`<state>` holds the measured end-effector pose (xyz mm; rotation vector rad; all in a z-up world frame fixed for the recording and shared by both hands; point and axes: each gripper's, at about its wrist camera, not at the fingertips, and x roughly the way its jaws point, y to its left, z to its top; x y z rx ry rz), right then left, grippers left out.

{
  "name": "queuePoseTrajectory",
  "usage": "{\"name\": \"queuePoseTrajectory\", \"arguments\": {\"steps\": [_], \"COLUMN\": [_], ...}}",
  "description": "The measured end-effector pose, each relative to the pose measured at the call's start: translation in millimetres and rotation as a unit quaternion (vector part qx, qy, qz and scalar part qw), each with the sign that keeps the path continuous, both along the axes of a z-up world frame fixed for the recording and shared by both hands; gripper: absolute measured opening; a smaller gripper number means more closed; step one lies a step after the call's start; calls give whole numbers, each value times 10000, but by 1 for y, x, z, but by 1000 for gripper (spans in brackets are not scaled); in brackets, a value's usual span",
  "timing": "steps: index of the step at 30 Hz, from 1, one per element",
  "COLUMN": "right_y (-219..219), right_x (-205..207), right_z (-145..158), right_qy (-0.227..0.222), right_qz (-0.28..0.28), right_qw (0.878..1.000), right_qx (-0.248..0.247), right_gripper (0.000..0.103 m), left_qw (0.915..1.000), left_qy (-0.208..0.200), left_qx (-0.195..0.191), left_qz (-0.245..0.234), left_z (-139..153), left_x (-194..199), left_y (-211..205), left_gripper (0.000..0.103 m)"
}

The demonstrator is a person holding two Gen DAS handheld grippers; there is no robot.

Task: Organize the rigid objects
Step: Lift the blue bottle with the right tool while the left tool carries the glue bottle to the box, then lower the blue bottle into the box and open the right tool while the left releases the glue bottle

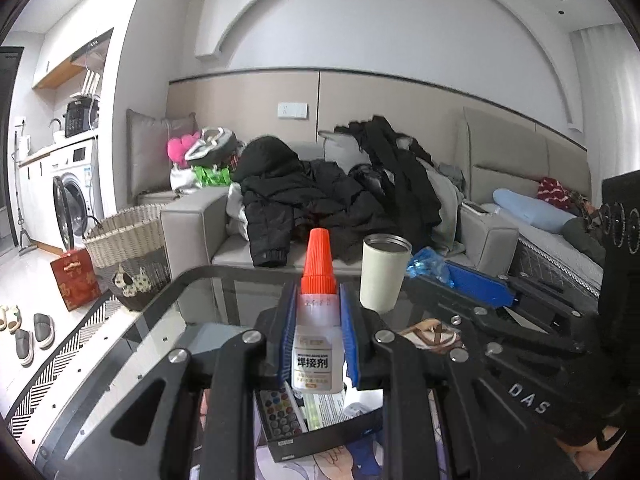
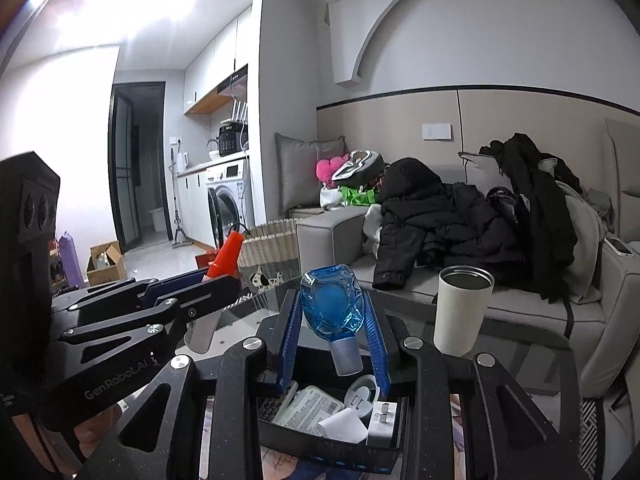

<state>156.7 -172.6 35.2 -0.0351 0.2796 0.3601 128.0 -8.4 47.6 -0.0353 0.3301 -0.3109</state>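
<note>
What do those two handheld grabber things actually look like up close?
Both are matte black, built from flat linkage bars joined by round silver pins. The left gripper and right gripper each end in two jaws lined with ribbed blue pads. White lettering marks the bodies: "GenRobot.AI" on the left one, "DAS" on the right one. Each has a boxy black rear block with round openings. No cables show.

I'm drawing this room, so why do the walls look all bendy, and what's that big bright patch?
Left wrist view: the fisheye lens bends the wall panel into a curve and darkens the corners; the glue bottle in the left tool is sharp. Right wrist view: light washes out the top-left ceiling with glare; the blue bottle in the right tool stays clear.
</note>
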Motion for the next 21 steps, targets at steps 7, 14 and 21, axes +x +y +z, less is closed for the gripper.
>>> {"name": "queuePoseTrajectory", "arguments": {"steps": [7,14,21], "right_y": [2,-8,-5], "right_x": [28,58,73], "right_z": [-23,-56,-81], "right_qy": [778,1746,2408], "right_qz": [31,-79,6], "right_qw": [9968,9846,9704], "right_qx": [-194,-51,-190], "right_gripper": [31,31,31], "left_qw": [9956,9810,9718], "left_qy": [919,1928,2335], "left_qx": [68,189,328], "left_qz": [-182,-121,-96], "left_z": [-27,-59,-75], "left_x": [34,63,69], "left_y": [-6,-15,-22], "left_gripper": [19,19,15]}}
